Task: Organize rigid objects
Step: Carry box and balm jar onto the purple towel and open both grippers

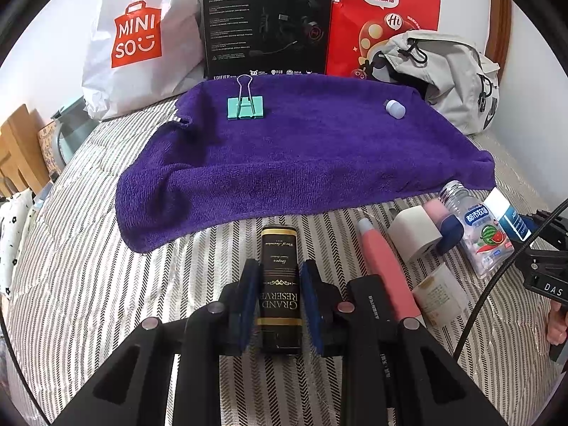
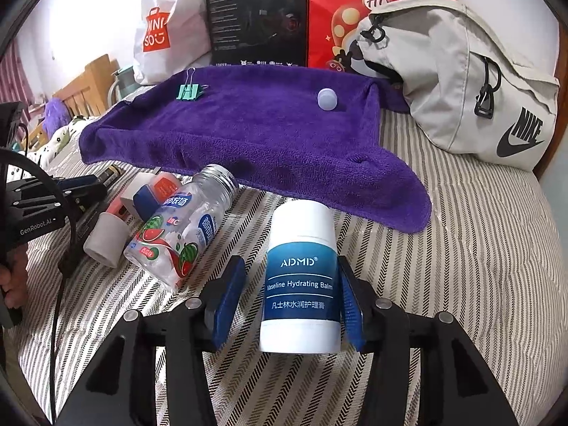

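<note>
A green binder clip and small lavender bottle lay well apart on the purple towel; other containers lay on the striped bed.

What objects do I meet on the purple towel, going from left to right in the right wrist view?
Green binder clip → small pale round cap. Both rest on the purple towel, well apart.

The lower end of the black tin sits hidden between the left gripper's fingers, and the small script on its label is too fine to read. The headset box and the red bag are cut off at the top edge. The pink tube lies mostly behind the clear bottle.
</note>
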### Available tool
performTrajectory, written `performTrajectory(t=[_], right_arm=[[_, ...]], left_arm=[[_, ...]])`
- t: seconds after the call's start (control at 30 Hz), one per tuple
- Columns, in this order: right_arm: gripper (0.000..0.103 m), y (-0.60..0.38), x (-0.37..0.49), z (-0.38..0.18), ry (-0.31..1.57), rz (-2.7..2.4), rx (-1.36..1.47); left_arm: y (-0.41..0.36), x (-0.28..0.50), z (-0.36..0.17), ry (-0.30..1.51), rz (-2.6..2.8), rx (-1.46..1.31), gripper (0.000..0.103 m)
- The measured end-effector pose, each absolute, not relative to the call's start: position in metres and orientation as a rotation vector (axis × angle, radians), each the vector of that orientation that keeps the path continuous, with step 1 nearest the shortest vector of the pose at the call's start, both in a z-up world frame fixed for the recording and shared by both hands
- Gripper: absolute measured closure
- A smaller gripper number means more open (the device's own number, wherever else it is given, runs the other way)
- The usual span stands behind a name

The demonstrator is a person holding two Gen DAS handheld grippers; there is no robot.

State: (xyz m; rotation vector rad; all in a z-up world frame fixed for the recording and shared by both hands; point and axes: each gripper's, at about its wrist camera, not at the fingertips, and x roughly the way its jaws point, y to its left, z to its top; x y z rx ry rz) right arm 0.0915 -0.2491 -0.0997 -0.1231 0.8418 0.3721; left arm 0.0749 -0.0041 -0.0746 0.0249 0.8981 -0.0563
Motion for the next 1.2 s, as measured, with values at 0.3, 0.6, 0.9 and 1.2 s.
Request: performTrajectory(t=[0.3,0.6,0.9,1.2], right_arm=[[0.067,-0.258,0.091,-0.097,0.866,0.375,-0.099],[0.067,-0.251,0.081,-0.073,0.85,0.41,-0.142],[0.067,-0.246,0.087,-0.052,0.835,0.442,-0.124],[0.067,-0.246,0.119,-0.027,0.811,0.445,-0.105]], left_arm=[[-0.004,0.073,-0.073,0.902,-0.062,0.037,0.081],[0.008,0.068,-0.063,0.911,-0.088,-0.018,0.081],[0.018,0.078,-0.035,0.89,-0.074,-0.018,0.081],[0.025,0.109,-0.008,0.864,-0.067,-0.023,0.081]])
